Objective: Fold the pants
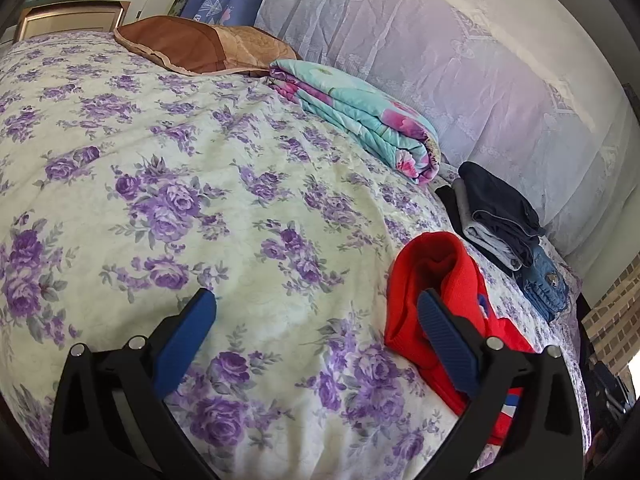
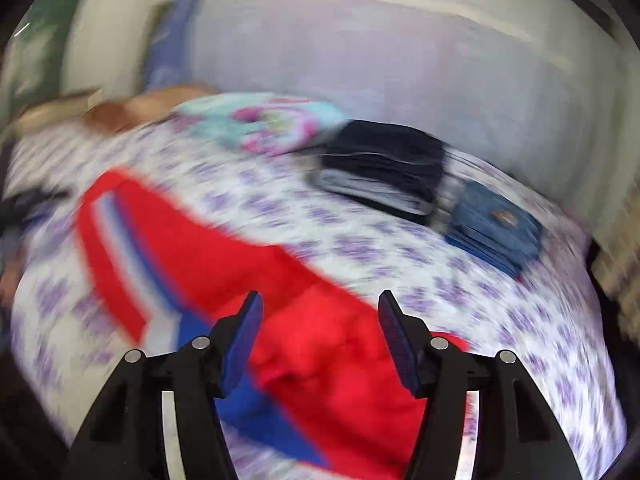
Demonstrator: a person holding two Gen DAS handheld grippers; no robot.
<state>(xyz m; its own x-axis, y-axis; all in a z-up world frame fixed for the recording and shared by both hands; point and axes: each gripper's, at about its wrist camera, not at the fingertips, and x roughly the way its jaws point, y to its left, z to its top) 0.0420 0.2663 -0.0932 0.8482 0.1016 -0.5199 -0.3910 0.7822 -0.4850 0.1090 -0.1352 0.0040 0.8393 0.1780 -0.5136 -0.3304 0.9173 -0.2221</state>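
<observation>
The red pants (image 1: 432,268) with blue and white side stripes lie bunched on the purple-flowered bedsheet (image 1: 200,200). In the left wrist view they are at the lower right. My left gripper (image 1: 316,312) is open wide above the sheet; its right finger (image 1: 440,328) stands in front of the red cloth, and nothing is between the pads. The right wrist view is motion-blurred. There the red pants (image 2: 224,256) spread from the left to below my right gripper (image 2: 320,308), which is open over the red cloth with its pads apart from it.
A stack of folded dark and grey clothes (image 1: 496,216) and folded jeans (image 1: 548,284) lie near the bed's right edge. A folded teal floral quilt (image 1: 360,116) and a brown pillow (image 1: 200,44) lie further back. A pale lace curtain (image 1: 440,60) hangs behind.
</observation>
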